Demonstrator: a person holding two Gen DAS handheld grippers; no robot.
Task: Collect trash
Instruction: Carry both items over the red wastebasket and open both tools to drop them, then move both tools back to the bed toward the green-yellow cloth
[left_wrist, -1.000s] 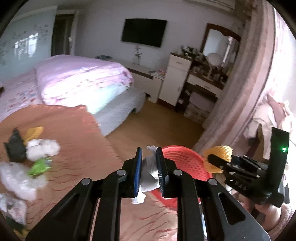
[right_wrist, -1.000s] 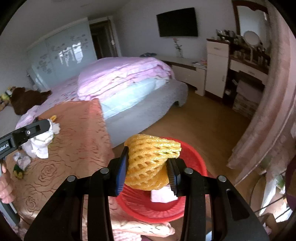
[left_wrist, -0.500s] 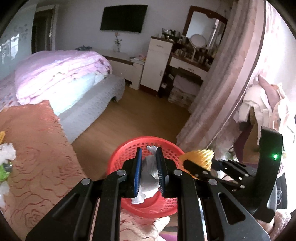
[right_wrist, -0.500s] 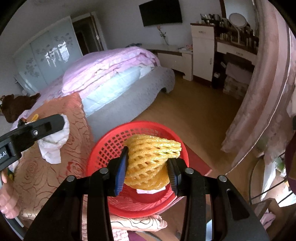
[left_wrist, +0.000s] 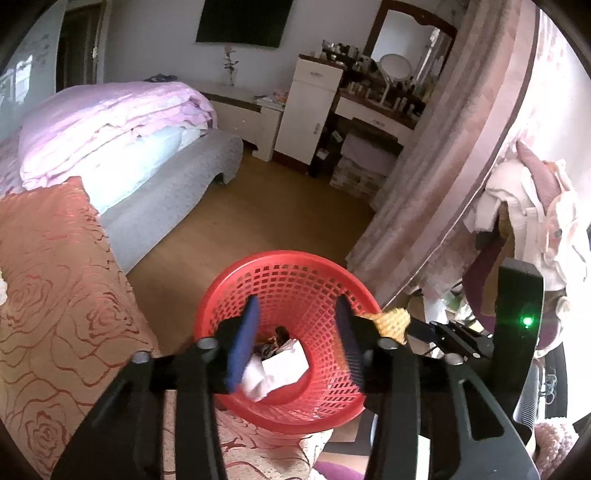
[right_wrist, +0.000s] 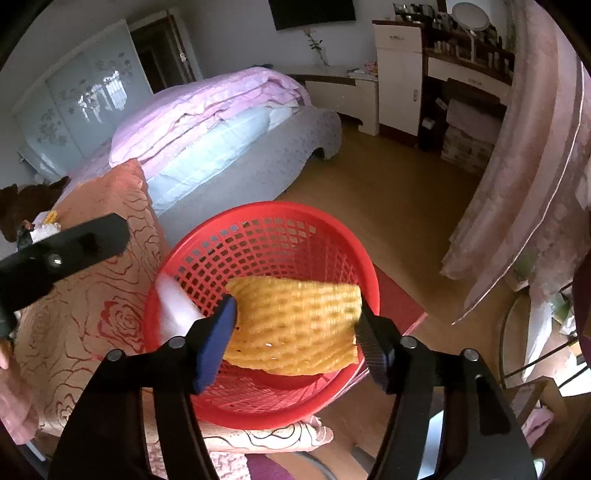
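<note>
A red mesh basket (left_wrist: 280, 258) (right_wrist: 273, 206) stands at the edge of a rose-patterned cover. My left gripper (left_wrist: 295, 343) hangs over it with its jaws opening and nothing between the pads. The white tissue (left_wrist: 280, 365) lies below them in the basket; the right wrist view shows it as a white blur (right_wrist: 177, 310) at the basket's left wall. My right gripper (right_wrist: 291, 343) is also over the basket, jaws opening. The yellow foam net (right_wrist: 295, 325) (left_wrist: 391, 319) has sprung flat between the fingers, blurred, its edges just touching them.
The orange rose-patterned cover (left_wrist: 55, 295) lies left of the basket, with a bed and pink quilt (left_wrist: 110, 122) behind it. Wood floor (left_wrist: 277, 206) opens beyond the basket. A pink curtain (left_wrist: 443, 184) hangs on the right. A hand (right_wrist: 14, 398) shows at the lower left.
Both grippers came over the red basket and sank toward it. The left jaws opened and the tissue dropped out. The right jaws widened and the foam net spread flat.
</note>
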